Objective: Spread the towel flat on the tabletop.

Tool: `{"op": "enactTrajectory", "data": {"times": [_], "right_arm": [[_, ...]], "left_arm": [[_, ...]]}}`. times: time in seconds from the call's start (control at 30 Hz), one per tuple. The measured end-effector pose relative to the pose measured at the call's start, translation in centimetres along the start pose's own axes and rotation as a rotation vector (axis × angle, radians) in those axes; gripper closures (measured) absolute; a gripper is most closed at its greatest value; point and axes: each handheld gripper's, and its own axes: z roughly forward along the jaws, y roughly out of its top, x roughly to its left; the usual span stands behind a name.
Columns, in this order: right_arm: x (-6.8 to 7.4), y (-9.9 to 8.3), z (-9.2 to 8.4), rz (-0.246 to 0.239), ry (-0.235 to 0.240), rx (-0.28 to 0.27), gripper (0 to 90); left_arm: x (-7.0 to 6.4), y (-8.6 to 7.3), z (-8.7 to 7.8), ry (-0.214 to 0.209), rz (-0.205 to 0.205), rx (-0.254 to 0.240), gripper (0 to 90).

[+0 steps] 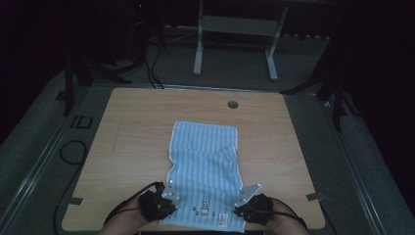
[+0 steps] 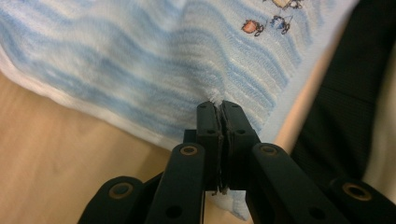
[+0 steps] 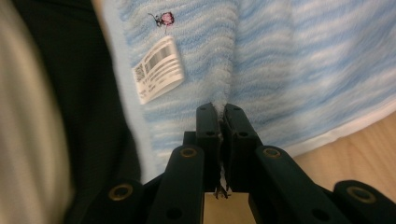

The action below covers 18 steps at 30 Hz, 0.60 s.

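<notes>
A blue-and-white striped towel (image 1: 205, 166) lies on the wooden table (image 1: 127, 142), with a small rabbit picture near its front hem and a white tag (image 3: 158, 69). My left gripper (image 1: 165, 197) is at the towel's near left corner, its jaws shut on a pinch of the cloth (image 2: 140, 70). At the near right corner my right gripper (image 1: 248, 198) is likewise shut on the towel's fabric (image 3: 299, 60). A fold runs diagonally across the towel's far right part. In the gripper views the closed jaws (image 2: 217, 109) (image 3: 217, 112) hold a thin ridge of terry cloth.
A round cable hole (image 1: 233, 104) sits in the table's far edge. Black cables (image 1: 73, 152) trail on the floor at left, and a grey metal frame (image 1: 235, 29) stands beyond the table. Bare wood surrounds the towel on both sides.
</notes>
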Motion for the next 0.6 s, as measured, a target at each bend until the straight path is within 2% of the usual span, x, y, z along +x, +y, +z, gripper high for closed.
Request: {"op": "enactTrajectory", "data": {"times": [0.07, 0.13, 0.17, 0.2, 0.23, 0.27, 0.3, 0.33, 0.37, 0.4, 0.43, 0.47, 0.5, 0.53, 0.57, 0.6], "right_arm": [[1.1, -0.1, -0.5, -0.011, 0.013, -0.004, 85.8], [2.2, -0.6, -0.4, -0.016, 0.057, 0.003, 85.7], [2.8, -0.9, -0.2, -0.014, 0.089, 0.014, 85.0], [2.8, -0.9, -0.2, -0.014, 0.089, 0.014, 85.0], [3.4, -1.3, 0.1, -0.014, 0.123, 0.032, 82.8], [4.4, -2.1, 0.4, -0.022, 0.155, 0.059, 75.5], [4.4, -2.3, -0.2, -0.019, 0.133, 0.060, 70.5], [4.4, -2.3, -0.2, -0.019, 0.133, 0.060, 70.5], [3.4, -2.2, -1.6, 0.012, 0.086, 0.010, 70.5], [3.4, -2.2, -1.6, 0.012, 0.086, 0.010, 70.5], [1.9, -1.8, -2.7, 0.041, 0.028, -0.035, 70.7], [1.9, -1.8, -2.7, 0.041, 0.028, -0.035, 70.7], [0.1, -1.3, -3.1, 0.075, -0.004, -0.072, 69.7], [0.1, -1.3, -3.1, 0.075, -0.004, -0.072, 69.7], [-1.5, -0.8, -2.9, 0.098, -0.036, -0.091, 66.6], [-1.5, -0.8, -2.9, 0.098, -0.036, -0.091, 66.6]], "left_arm": [[-1.1, -0.7, -0.2, -0.051, 0.004, 0.026, 86.5], [-2.1, -1.5, 0.0, -0.125, -0.003, 0.058, 85.3], [-2.6, -1.9, 0.1, -0.140, -0.001, 0.072, 84.5], [-2.6, -1.9, 0.1, -0.140, -0.001, 0.072, 82.1], [-3.2, -2.5, 0.1, -0.171, -0.009, 0.086, 82.1], [-3.4, -2.6, 0.0, -0.161, -0.004, 0.087, 72.1], [-3.3, -2.5, -0.5, -0.144, 0.004, 0.076, 69.3], [-3.3, -2.5, -0.5, -0.144, 0.004, 0.076, 67.6], [-2.3, -2.0, -1.2, -0.092, -0.007, 0.044, 67.7], [-2.3, -2.0, -1.2, -0.092, -0.007, 0.044, 67.6], [-1.1, -1.3, -1.4, -0.065, -0.018, 0.009, 63.5], [-1.1, -1.3, -1.4, -0.065, -0.018, 0.009, 62.8], [0.1, -0.6, -1.2, -0.029, -0.036, -0.006, 62.7], [0.1, -0.6, -1.2, -0.029, -0.036, -0.006, 61.2], [1.4, 0.1, -0.8, -0.025, -0.033, -0.027, 59.4], [1.4, 0.1, -0.8, -0.025, -0.033, -0.027, 59.4]]}}
